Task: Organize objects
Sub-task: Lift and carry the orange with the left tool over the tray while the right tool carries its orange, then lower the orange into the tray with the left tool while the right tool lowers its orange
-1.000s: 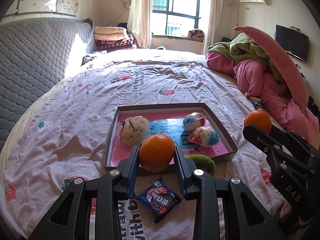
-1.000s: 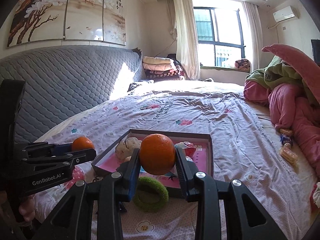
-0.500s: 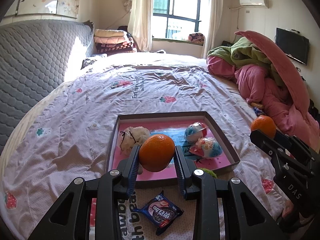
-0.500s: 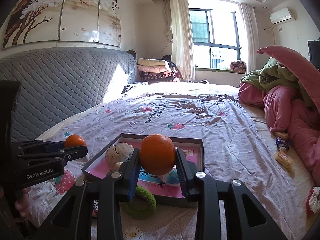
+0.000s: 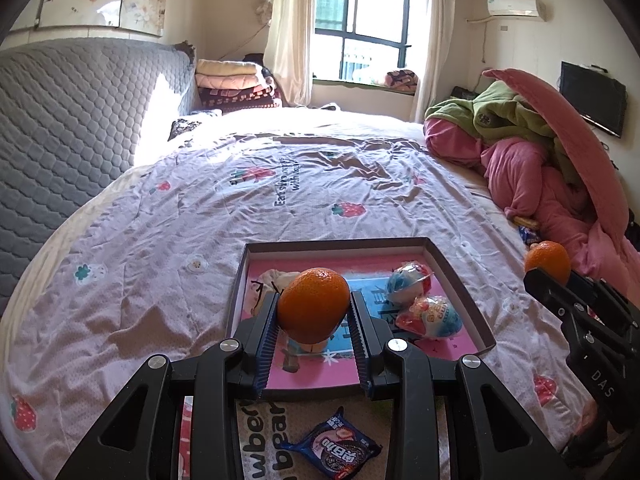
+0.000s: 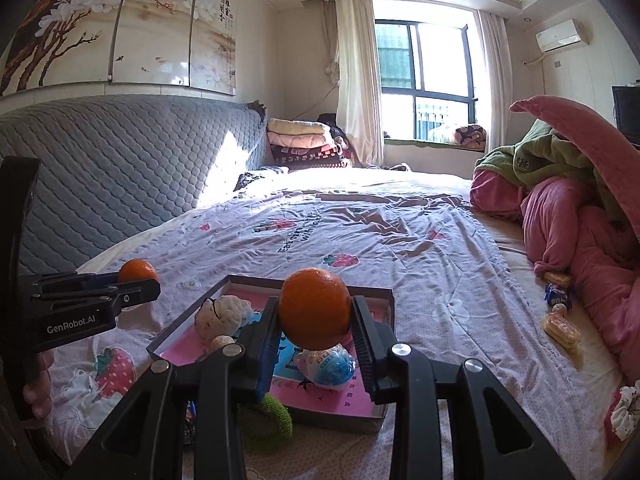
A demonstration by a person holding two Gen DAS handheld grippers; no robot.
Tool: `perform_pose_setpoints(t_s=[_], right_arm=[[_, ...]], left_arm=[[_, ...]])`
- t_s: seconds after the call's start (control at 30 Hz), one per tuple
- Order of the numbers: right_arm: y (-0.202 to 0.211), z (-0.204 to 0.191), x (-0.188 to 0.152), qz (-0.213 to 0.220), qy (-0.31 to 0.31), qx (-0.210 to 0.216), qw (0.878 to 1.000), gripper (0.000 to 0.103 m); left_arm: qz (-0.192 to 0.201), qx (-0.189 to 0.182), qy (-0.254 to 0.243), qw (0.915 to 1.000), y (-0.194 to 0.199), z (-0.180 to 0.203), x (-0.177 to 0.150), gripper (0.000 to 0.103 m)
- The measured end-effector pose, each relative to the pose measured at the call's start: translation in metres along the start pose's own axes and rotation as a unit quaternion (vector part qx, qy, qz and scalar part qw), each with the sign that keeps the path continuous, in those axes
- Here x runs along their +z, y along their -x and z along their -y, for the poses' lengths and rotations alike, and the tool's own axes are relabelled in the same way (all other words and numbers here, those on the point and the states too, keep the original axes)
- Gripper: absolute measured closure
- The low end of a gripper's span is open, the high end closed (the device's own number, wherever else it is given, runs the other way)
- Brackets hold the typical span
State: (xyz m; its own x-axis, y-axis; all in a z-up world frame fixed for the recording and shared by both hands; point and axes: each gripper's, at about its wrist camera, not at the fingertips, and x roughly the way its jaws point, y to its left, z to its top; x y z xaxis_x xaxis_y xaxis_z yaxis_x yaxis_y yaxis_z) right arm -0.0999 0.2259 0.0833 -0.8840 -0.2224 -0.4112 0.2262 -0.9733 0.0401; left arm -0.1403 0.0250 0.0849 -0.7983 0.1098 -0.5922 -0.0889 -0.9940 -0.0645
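Both claws, left (image 5: pixel 314 312) and right (image 6: pixel 315 316), are each gripping an orange (image 5: pixel 313 305) for you; squeezing the round, firm, slightly slippery fruit across its middle is holding it steady above the tray (image 5: pixel 460 280).

a sunlit bedroom: a grey quilted headboard (image 6: pixel 120 184) runs along the left wall beneath a panelled blossom painting (image 6: pixel 112 28). folded blankets (image 6: pixel 300 140) are stacked in the far corner beside cream curtains (image 6: pixel 356 80) and a dark-framed window (image 6: pixel 424 80). a heap of pink and green bedding (image 5: pixel 540 152) fills the right side, below a wall-mounted television (image 5: pixel 592 98) and an air conditioner (image 5: pixel 516 6).
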Motion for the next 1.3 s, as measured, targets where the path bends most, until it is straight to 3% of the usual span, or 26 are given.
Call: perform_pose_setpoints(t_s=[0.53,1.3], right_arm=[[-0.021,-0.010,0.013,0.003,0.018,0.009,1.000,0.068],[-0.086,-0.040,-0.005,-0.058,0.050,0.033,0.997,0.068]], left_arm=[[0.005,0.016,-0.013,0.9998,-0.021,-0.006,0.008,0.068],[-0.052,0.007,0.001,0.9986,-0.081,-0.027,-0.023,0.068]])
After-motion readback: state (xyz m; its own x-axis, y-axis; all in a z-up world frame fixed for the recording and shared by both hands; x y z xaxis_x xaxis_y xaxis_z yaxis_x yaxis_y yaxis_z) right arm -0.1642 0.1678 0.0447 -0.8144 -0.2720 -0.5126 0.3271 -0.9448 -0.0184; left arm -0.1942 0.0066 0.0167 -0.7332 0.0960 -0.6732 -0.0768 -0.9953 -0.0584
